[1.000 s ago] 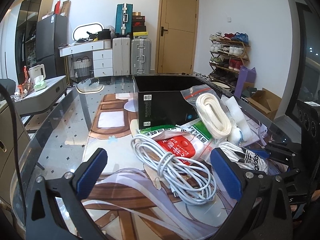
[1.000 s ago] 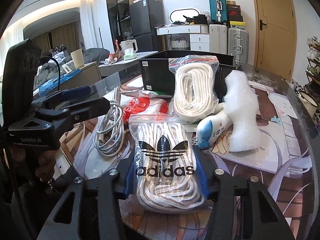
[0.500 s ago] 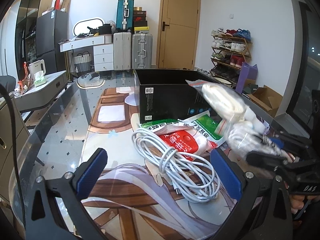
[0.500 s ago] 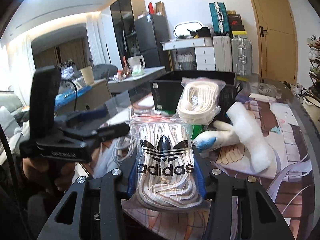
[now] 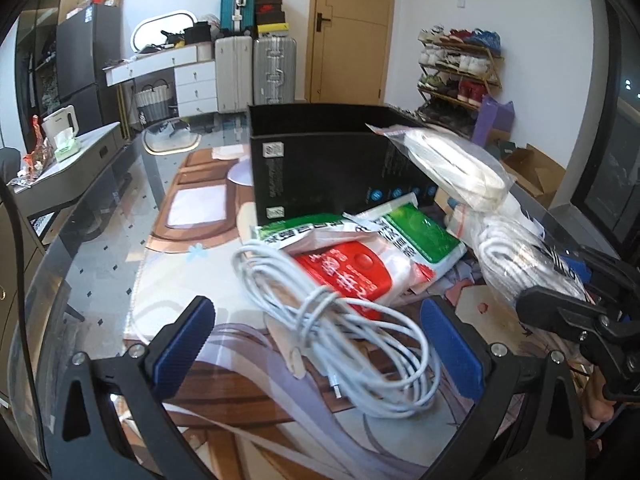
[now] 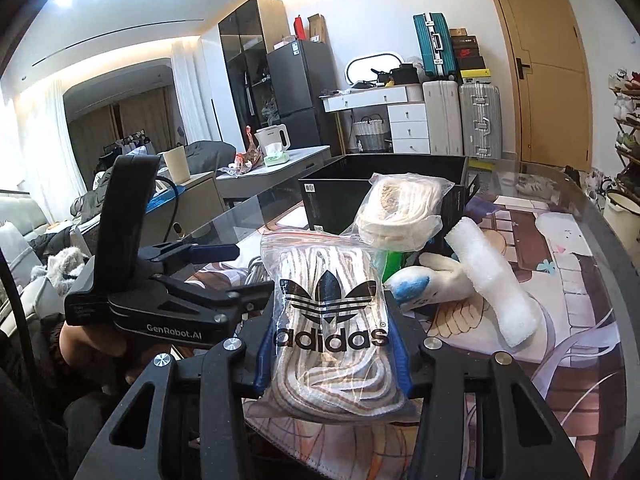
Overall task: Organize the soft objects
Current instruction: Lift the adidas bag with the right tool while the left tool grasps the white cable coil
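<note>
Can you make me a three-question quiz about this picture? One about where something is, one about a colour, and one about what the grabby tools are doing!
1. Where is the white cable lying?
A. inside the black box
B. on the table mat in front of the left tool
C. on the shoe rack

2. What colour is the black box behind the packets?
A. black
B. yellow
C. pink

3. What is the right tool doing?
A. hanging open with nothing in it
B. squeezing the Adidas bag
C. holding the white cable

Answers:
1 B: the coil sits on the mat between the open fingers of the left tool.
2 A: its walls are black with small white labels.
3 B: the blue pads press both sides of the Adidas bag, which is up off the table.
</note>
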Available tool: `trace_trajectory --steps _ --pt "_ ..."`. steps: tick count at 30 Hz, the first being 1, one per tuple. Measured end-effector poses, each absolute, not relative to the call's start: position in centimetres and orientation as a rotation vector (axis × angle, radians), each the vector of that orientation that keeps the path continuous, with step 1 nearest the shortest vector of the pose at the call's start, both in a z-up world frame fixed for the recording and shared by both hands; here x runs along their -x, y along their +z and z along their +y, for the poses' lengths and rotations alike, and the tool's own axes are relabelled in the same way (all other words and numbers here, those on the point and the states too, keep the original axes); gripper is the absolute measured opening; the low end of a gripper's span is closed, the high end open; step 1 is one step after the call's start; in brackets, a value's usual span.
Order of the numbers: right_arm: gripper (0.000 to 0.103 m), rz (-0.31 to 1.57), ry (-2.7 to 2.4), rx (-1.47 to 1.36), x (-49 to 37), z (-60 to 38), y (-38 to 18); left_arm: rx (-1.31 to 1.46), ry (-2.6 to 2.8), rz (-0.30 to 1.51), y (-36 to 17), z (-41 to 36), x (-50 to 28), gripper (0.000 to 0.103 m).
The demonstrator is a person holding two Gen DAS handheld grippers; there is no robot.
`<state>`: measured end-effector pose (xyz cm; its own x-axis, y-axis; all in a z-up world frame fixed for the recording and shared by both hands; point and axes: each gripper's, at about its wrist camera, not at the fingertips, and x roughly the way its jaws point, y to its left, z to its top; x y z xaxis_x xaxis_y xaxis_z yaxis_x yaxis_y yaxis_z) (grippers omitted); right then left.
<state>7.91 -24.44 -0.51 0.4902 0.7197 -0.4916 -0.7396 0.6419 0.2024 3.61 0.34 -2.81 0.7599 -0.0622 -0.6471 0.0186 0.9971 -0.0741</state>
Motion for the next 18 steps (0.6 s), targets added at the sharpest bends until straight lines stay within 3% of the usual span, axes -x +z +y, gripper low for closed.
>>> trace_trajectory --steps 7,13,18 --pt "0.047 0.58 0.884 0.047 -7.9 -24.3 -0.6 0.037 -0.055 0.752 -3.3 -0.3 -3.8 0.101" --pt "0.046 0.583 0.886 0.049 -8.1 -24.1 -0.8 0.054 -0.073 0.744 -3.2 0.0 -3.2 0.066" --pt "0.047 0.583 0.886 0.049 -8.1 -24.1 -0.8 0.093 -0.084 0.724 -3.1 1.1 -2.4 0.059"
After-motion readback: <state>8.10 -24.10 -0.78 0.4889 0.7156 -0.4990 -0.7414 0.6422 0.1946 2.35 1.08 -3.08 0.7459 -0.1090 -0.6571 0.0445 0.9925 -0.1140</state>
